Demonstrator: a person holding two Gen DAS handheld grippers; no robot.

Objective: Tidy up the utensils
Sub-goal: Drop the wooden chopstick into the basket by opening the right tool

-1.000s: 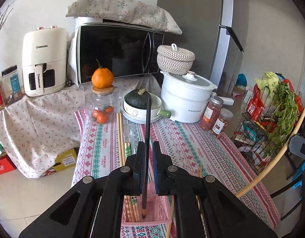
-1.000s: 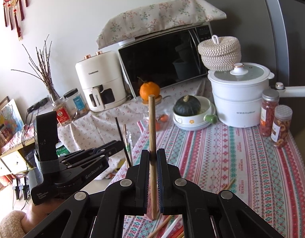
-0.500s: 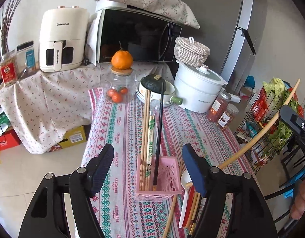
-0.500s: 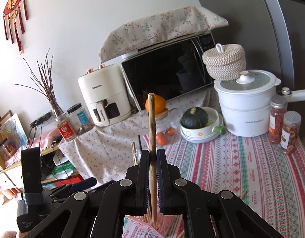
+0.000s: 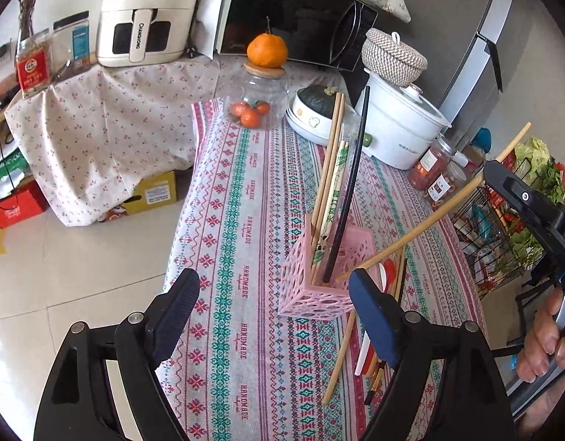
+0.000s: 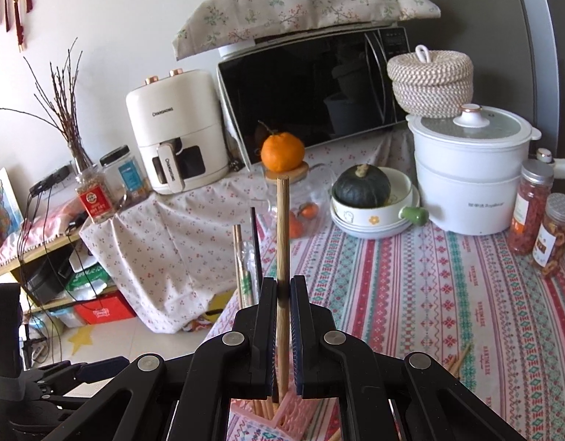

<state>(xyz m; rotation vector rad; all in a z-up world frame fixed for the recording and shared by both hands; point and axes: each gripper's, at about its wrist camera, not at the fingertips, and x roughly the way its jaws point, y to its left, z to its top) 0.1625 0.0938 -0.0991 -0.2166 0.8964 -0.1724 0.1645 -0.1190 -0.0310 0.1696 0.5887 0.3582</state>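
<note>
1. Left gripper [image 5: 273,312]: jaws spread wide, nothing between the pads.
2. Right gripper [image 6: 281,290]: jaws pinched narrow on a wooden chopstick [image 6: 283,235], gripped low on the shaft, upright in the right wrist view; its top end stands well above the fingertips.
3. Same wooden chopstick [image 5: 440,205] in the left wrist view: slants from the right gripper body [image 5: 532,209] down-left, lower tip at the pink holder's rim, just ahead of the left gripper's right pad [image 5: 374,316].
4. Pink holder [image 5: 321,275]: lattice-sided square basket, standing on the tablecloth just ahead of the left jaws, offset toward the right pad. In the right wrist view the pink holder [image 6: 289,409] sits directly below the right jaws.
5. Inside it: black chopstick [image 5: 350,191] leaning away from the jaws, plus paired wooden chopsticks [image 5: 328,161] and a wrapped pair [image 5: 335,187] beside it.
6. Loose utensils [image 5: 370,349] lie flat on the cloth right of the holder, partly behind the right pad: chopsticks, white and red spoons.
7. Further out beyond the holder: glass jar [image 5: 258,104] with an orange [image 5: 267,50] on its lid, bowl with a dark squash [image 5: 317,97], white pot [image 5: 403,125].
</note>
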